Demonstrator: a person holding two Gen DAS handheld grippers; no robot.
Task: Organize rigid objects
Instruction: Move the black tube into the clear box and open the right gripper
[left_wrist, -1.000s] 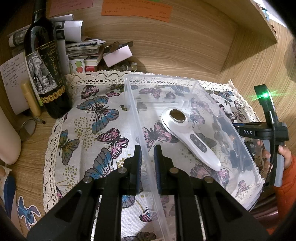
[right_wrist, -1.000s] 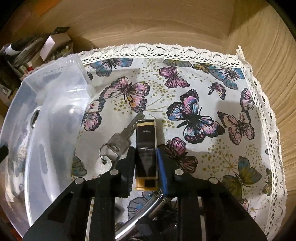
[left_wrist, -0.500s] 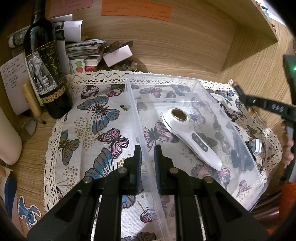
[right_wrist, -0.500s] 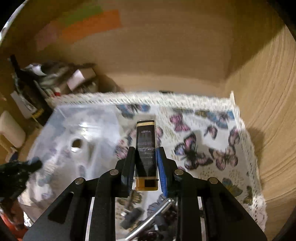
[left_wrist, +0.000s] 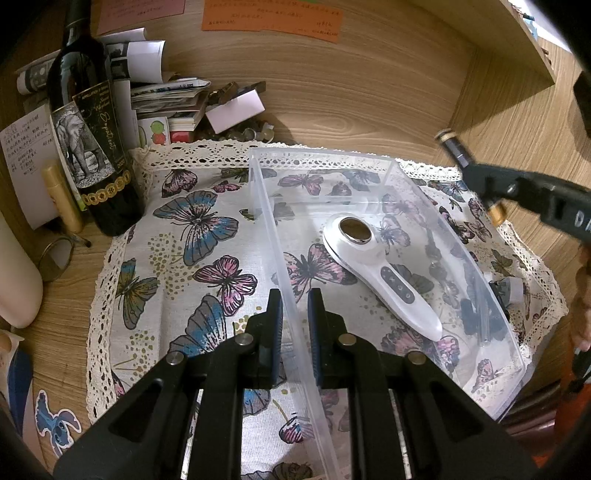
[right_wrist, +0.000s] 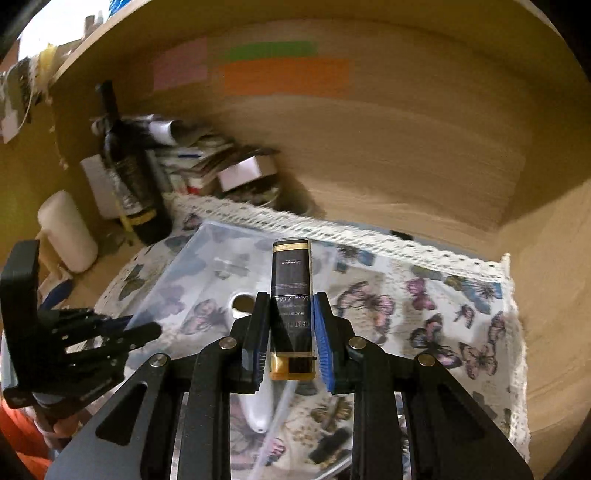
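Your left gripper (left_wrist: 294, 328) is clamped on the near wall of the clear plastic bin (left_wrist: 458, 236), which sits on the butterfly cloth (left_wrist: 177, 258). Inside lies the white handheld device (left_wrist: 380, 280). Your right gripper (right_wrist: 290, 332) grips the black-and-gold lighter (right_wrist: 291, 306), raised above the bin. Farther back stands a wine bottle (left_wrist: 88, 136).
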